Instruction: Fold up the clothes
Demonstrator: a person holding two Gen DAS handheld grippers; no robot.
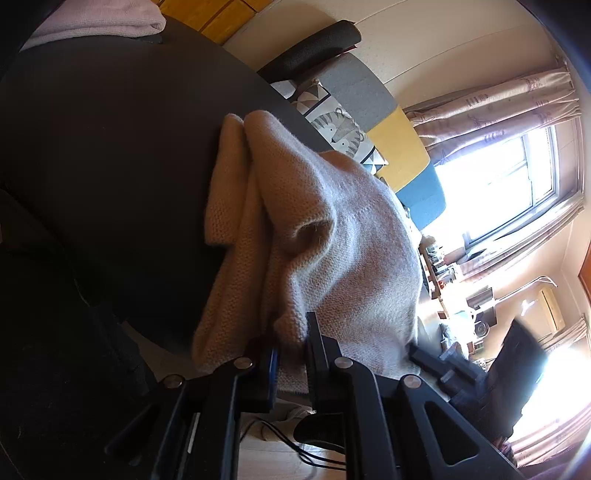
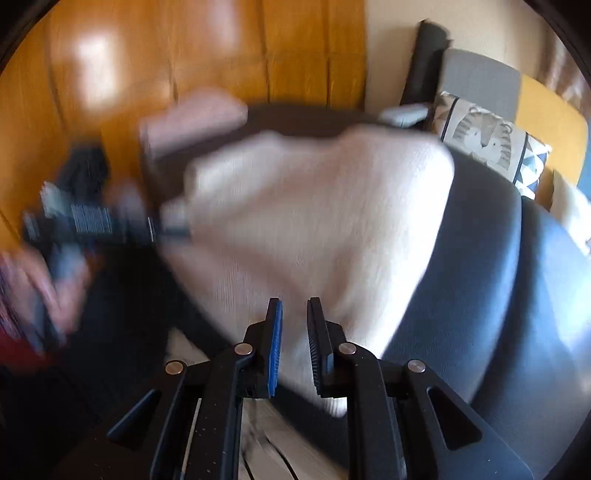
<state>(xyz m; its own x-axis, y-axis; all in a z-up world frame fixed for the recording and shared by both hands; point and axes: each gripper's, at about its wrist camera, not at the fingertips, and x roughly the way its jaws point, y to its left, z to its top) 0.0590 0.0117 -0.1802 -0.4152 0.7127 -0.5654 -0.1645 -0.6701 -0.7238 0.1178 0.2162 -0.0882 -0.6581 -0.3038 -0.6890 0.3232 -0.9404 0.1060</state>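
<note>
- Left wrist view, far left: a folded pink cloth (image 1: 110, 22) sits at the far edge of the dark round table (image 1: 110, 147), well apart from the work
- Middle of that view: the beige knit sweater (image 1: 314, 229) lies bunched on the right part of the table, and one side hangs over the edge
- Near the bottom, the left gripper (image 1: 291, 343) has its fingers pulled in narrow with a fold of the sweater pinched between them
- Right wrist view is blurry, so small things are hard to tell
- On its left side, the left gripper shows up again, touching the left edge of the sweater (image 2: 314, 206)
- In the middle, the right gripper (image 2: 295, 325) has a narrow gap between its fingers, with sweater seen in the gap; I cannot tell if it grips the cloth or just sits over it
- To the right is a chair with a tiger pillow (image 2: 491, 136)
- I think the step is lifting one side to fold it over
- To do it well, hold both corners tight and at the same height
- Pull the cloth gently flat before laying it down, so no lumps stay
- Bring the hanging part back onto the table, or it may slide off
</note>
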